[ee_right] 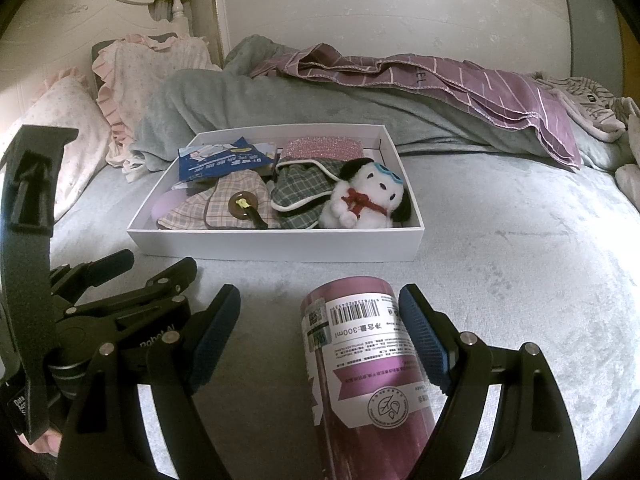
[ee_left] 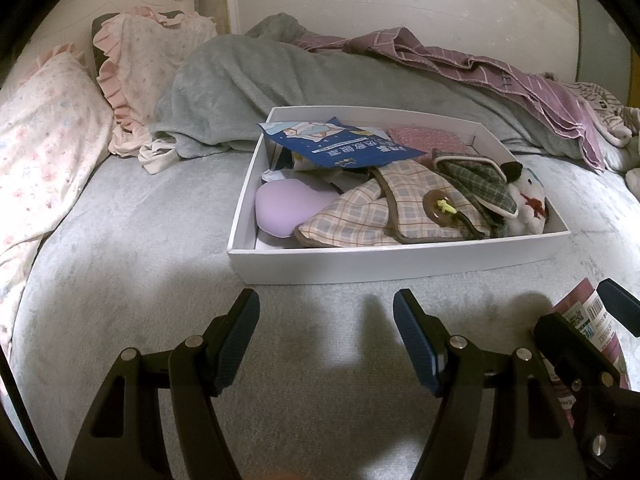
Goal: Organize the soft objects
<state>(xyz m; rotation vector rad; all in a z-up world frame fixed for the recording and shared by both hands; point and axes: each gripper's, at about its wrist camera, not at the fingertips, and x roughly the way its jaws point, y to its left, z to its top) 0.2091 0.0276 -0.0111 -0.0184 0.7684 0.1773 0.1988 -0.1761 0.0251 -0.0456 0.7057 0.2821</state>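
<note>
Right gripper straddles bottle.

The left gripper is hovering over the grey bed, its jaws standing wide apart with nothing between them. Just ahead, a white box is sitting on the bed — holding a blue packet, a lilac cushion, plaid pouches and a white plush toy. At the right edge, the right gripper is showing beside a pink labelled bottle.
</note>
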